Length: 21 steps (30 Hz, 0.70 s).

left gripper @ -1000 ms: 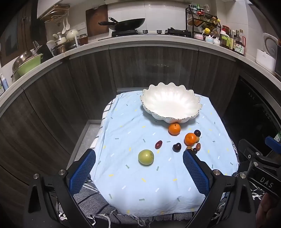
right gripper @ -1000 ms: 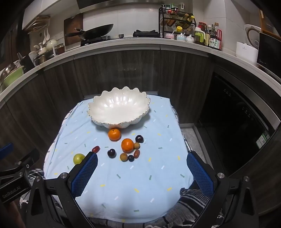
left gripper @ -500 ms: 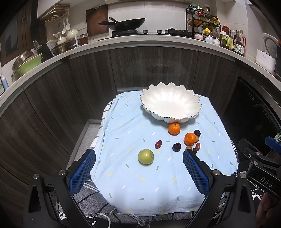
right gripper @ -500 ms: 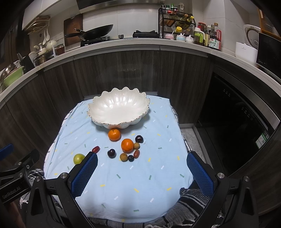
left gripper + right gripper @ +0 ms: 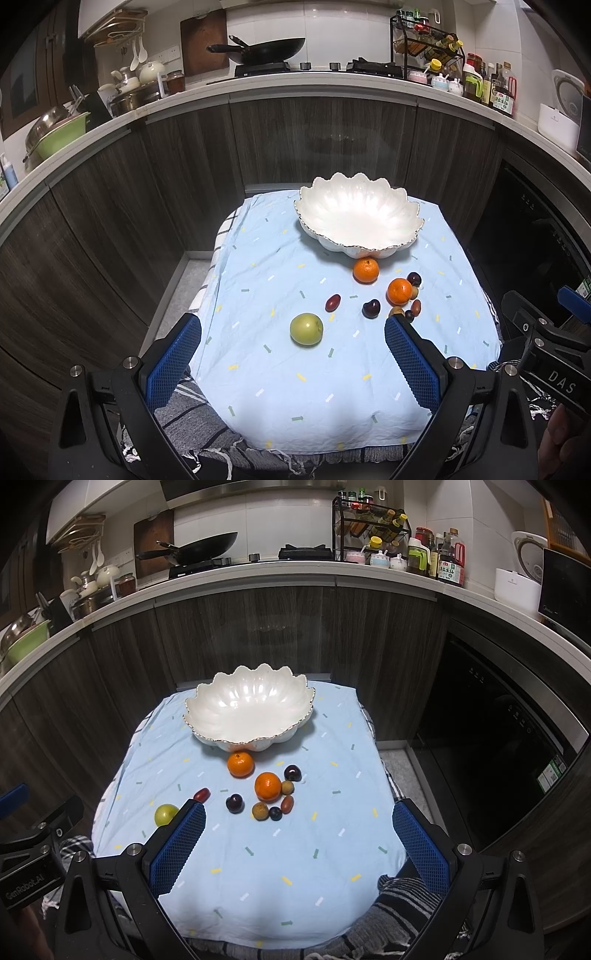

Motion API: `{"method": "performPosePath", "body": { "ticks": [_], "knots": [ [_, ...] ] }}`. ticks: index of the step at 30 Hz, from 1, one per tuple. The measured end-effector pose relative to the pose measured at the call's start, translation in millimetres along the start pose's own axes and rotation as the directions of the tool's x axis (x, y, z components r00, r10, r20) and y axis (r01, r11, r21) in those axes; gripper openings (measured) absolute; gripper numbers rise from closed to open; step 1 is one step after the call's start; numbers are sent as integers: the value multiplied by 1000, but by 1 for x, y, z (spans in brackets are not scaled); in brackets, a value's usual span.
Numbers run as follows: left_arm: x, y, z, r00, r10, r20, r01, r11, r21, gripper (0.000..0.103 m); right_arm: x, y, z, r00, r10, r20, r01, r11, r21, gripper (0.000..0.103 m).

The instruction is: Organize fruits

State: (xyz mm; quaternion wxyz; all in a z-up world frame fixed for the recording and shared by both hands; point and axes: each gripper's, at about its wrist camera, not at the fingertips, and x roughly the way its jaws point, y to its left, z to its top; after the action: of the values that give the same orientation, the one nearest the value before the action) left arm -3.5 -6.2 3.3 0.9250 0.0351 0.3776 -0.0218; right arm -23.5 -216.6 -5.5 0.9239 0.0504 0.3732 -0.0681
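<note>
My left gripper (image 5: 291, 363) and right gripper (image 5: 297, 843): both spread wide, nothing between the pads, hovering at the near edge of the blue cloth (image 5: 280, 384). Change vs. 1 s ago: practically none; the views match, no fruit displaced, so the task has not begun, in my judgement. Bowl (image 5: 249, 709) at the far end of the cloth, holding nothing. Fruit all on the cloth in front of it: green apple (image 5: 306, 328) nearest my left gripper, apart from the rest; two oranges, one (image 5: 241, 764) just beside the bowl's foot, the other (image 5: 268, 786) in a cluster w/ small dark and brown fruits. Hard to make out: which of those small fruits touch; exact kinds (plums, longans?) uncertain. My left pad hides part of the apple in the right wrist view.
</note>
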Motion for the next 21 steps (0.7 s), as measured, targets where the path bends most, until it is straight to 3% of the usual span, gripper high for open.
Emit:
{"method": "performPosePath", "body": {
  "ticks": [21],
  "knots": [
    [7, 2, -4, 1000, -4, -14, 4, 1000, 0, 101, 1, -1, 0, 1000, 0, 0, 0, 1000, 0, 102]
  ]
}}
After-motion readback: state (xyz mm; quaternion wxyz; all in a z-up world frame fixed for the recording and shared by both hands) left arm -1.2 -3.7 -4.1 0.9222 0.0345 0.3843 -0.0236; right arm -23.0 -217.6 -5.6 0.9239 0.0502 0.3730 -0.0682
